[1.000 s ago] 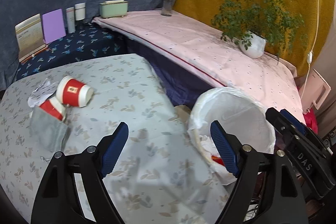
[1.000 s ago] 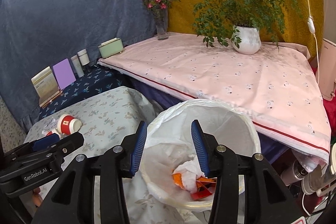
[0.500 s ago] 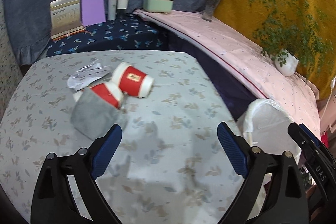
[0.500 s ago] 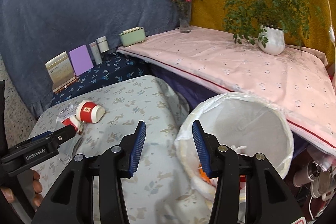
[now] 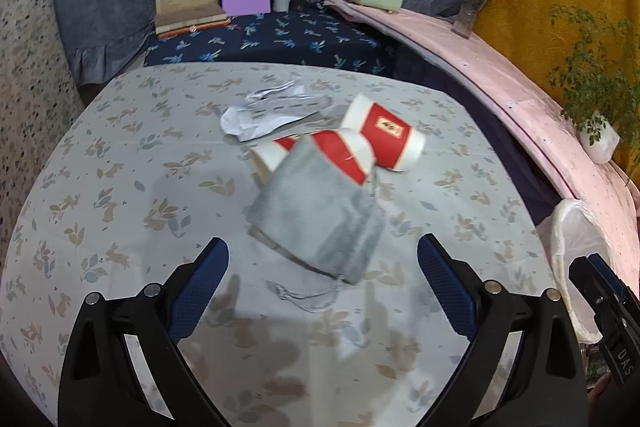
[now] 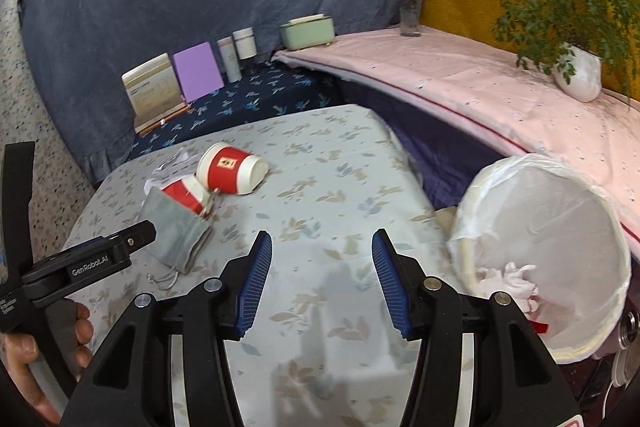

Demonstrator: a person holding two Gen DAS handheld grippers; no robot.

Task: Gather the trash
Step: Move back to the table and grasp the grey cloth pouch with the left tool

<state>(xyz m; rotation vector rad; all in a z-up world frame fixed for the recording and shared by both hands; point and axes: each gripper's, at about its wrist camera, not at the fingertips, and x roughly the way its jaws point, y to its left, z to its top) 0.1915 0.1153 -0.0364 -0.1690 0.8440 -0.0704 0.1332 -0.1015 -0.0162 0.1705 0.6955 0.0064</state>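
Two red-and-white paper cups lie on their sides on the leaf-patterned table: one (image 5: 384,137) to the right, one (image 5: 324,155) partly under a grey drawstring pouch (image 5: 320,219). Crumpled white paper (image 5: 272,111) lies behind them. My left gripper (image 5: 322,275) is open and empty, just short of the pouch. My right gripper (image 6: 322,279) is open and empty over the table, with the cups (image 6: 230,171) far to its left. The white-lined trash bin (image 6: 548,255) stands at the table's right edge with crumpled trash inside.
A dark blue shelf (image 5: 280,39) behind the table holds a booklet, a purple card, two small containers. A pink-covered counter (image 6: 480,83) carries a green box, a flower vase and a potted plant (image 6: 576,75). The left gripper's body (image 6: 80,263) shows in the right wrist view.
Both grippers have swung left, away from the bin and toward the cups. The left gripper now faces the pouch and cups close up. Both stay open.
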